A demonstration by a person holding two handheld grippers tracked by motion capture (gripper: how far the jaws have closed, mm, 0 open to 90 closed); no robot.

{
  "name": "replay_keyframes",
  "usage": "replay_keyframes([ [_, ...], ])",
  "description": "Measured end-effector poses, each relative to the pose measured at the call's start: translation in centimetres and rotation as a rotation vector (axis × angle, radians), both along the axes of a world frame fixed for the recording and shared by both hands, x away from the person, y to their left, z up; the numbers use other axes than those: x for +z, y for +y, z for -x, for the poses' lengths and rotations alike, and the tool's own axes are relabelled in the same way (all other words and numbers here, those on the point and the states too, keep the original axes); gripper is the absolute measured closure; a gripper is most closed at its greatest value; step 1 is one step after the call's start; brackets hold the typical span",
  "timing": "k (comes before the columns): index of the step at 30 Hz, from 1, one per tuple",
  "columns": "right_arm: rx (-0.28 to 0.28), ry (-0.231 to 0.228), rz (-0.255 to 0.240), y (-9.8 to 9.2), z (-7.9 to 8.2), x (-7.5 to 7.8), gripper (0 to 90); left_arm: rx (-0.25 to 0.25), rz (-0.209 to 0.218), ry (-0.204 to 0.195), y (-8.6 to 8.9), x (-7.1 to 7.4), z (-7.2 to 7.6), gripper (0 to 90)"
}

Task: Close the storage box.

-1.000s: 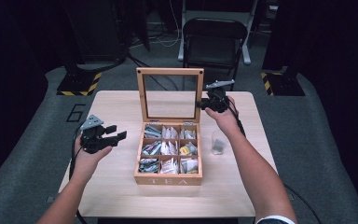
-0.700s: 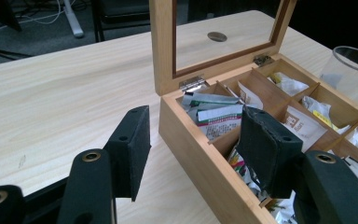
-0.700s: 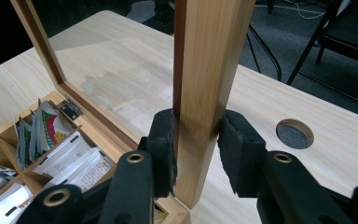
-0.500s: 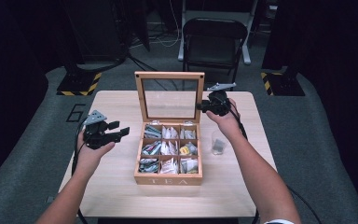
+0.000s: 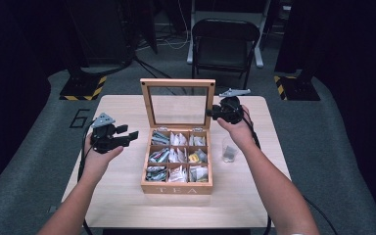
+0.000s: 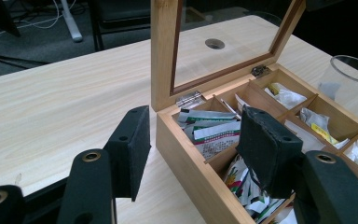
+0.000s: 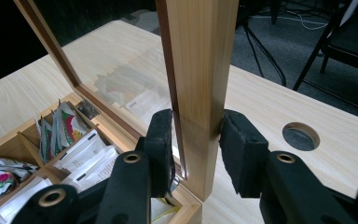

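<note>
A wooden tea box [image 5: 176,188] sits mid-table, its compartments full of tea sachets [image 5: 176,156]. Its glass-paned lid [image 5: 177,83] stands open, nearly upright. My right gripper [image 5: 210,112] is shut on the lid's right-hand frame strip [image 7: 198,56], a pad pressing on each side [image 7: 196,135]. My left gripper [image 5: 132,137] hovers open just left of the box, holding nothing. In the left gripper view its jaws [image 6: 196,140] stand wide apart in front of the box's near corner [image 6: 186,163], below the lid [image 6: 163,51].
A clear glass cup [image 5: 229,149] holding a sachet stands on the table right of the box. A round cable hole [image 7: 300,136] lies in the tabletop behind the lid. A black chair [image 5: 223,39] is beyond the table's far edge.
The lid's top edge has dropped a little and tipped back, with my right gripper following it down. My left gripper has drifted slightly toward the box.
</note>
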State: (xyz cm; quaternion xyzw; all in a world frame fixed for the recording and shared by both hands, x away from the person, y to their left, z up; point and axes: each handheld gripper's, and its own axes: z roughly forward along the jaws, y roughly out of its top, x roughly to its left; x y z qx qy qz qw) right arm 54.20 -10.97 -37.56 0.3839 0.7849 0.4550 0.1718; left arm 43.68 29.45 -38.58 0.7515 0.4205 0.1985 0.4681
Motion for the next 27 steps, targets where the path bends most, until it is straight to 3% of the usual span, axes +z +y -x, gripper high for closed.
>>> replay_keyframes([
  [9,0.010,-0.016,0.006,0.1,0.3,0.5,63.8,-0.006,-0.006,0.004,-0.1,0.2,-0.4,43.6],
  [27,0.018,-0.028,-0.035,-0.5,1.5,1.2,64.8,-0.012,-0.022,-0.010,-1.5,1.7,-2.0,43.8],
])
